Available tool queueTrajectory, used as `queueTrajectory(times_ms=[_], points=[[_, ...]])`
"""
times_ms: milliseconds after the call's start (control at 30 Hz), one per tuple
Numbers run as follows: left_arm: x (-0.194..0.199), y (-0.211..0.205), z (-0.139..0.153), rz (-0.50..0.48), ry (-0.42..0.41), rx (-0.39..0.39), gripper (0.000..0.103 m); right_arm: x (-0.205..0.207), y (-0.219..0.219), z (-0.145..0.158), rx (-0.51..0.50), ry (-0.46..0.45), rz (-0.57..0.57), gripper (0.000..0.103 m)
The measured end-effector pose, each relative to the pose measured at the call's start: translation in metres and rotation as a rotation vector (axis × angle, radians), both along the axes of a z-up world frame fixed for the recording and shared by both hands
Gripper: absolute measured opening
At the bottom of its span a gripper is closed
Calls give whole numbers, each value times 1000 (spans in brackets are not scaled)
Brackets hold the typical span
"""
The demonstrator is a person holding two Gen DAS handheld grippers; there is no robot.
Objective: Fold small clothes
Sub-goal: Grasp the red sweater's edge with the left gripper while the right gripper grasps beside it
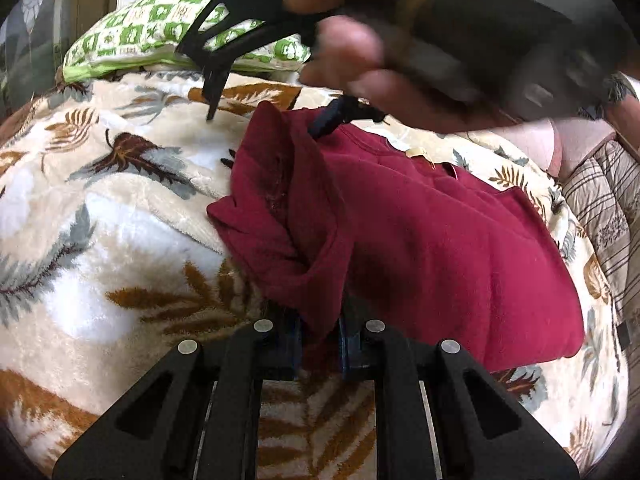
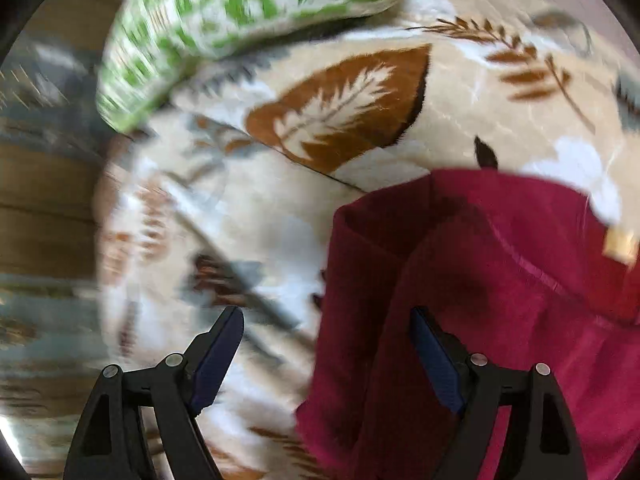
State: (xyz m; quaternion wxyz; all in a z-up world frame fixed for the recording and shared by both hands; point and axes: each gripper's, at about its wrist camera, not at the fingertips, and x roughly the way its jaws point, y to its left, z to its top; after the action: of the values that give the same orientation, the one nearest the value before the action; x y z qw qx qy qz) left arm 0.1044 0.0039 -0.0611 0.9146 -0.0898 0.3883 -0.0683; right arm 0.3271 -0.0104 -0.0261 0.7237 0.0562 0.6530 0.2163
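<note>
A dark red garment (image 1: 420,248) is spread on a leaf-patterned blanket (image 1: 120,208) beside a green checked pillow (image 1: 160,28), its near sleeve bunched into folds. That bunched corner is pinched between the nearly closed jaws of the left gripper (image 1: 320,336), presumably so the cloth can be lifted and carried over for a fold. The right gripper (image 2: 328,356) is held above the garment's far edge with its jaws spread wide and nothing clasped between them; one finger (image 2: 436,364) is poised over red cloth, the other over blanket, so a second hold at that edge seems to be intended. The right view is blurred
</note>
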Motion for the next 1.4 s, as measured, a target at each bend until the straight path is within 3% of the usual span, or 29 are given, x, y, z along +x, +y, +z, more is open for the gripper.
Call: queueTrajectory(times_ms=[167,200,233,267,300,333,367,500,600,733,900,1067,1167,1233,1333,1400], points=[[7,19,-14,31,94,-141,12,8,45,-22,-346,-11,80,82],[6,22,-15,34,98,-163,12,8,51,-26,-405,-23,92,74],[4,22,-14,35,97,-173,12,6,55,-29,-451,-30,102,56],[3,22,-12,35,95,-177,12,6,55,-29,-483,-38,104,47],[2,22,-12,36,93,-181,12,6,51,-26,-495,-52,90,29],[0,21,-10,34,88,-186,12,7,42,-20,-471,-57,76,17],[-1,21,-8,27,78,-187,12,8,32,-15,-436,-55,64,16],[-14,5,19,-61,-41,-153,10,3,-20,15,-295,-88,34,14],[-32,-28,53,-189,-191,-82,8,-5,-68,37,-224,-115,-1,14],[-48,-77,65,-312,-254,-1,8,-16,-131,67,-157,-152,-30,13],[-63,-138,62,-412,-262,58,8,-35,-199,87,-135,-172,-62,13],[-71,-187,50,-496,-229,81,8,-54,-275,63,-115,-154,-135,13],[-67,-216,27,-515,-161,143,12,-61,-311,43,-98,-174,-165,14],[-64,-230,6,-553,-82,187,22,-66,-329,24,-59,-226,-198,25],[-82,-231,-1,-619,-94,235,28,-77,-348,-3,-30,-269,-275,32],[-95,-220,7,-688,-85,204,31,-87,-363,-10,66,-272,-354,37]])
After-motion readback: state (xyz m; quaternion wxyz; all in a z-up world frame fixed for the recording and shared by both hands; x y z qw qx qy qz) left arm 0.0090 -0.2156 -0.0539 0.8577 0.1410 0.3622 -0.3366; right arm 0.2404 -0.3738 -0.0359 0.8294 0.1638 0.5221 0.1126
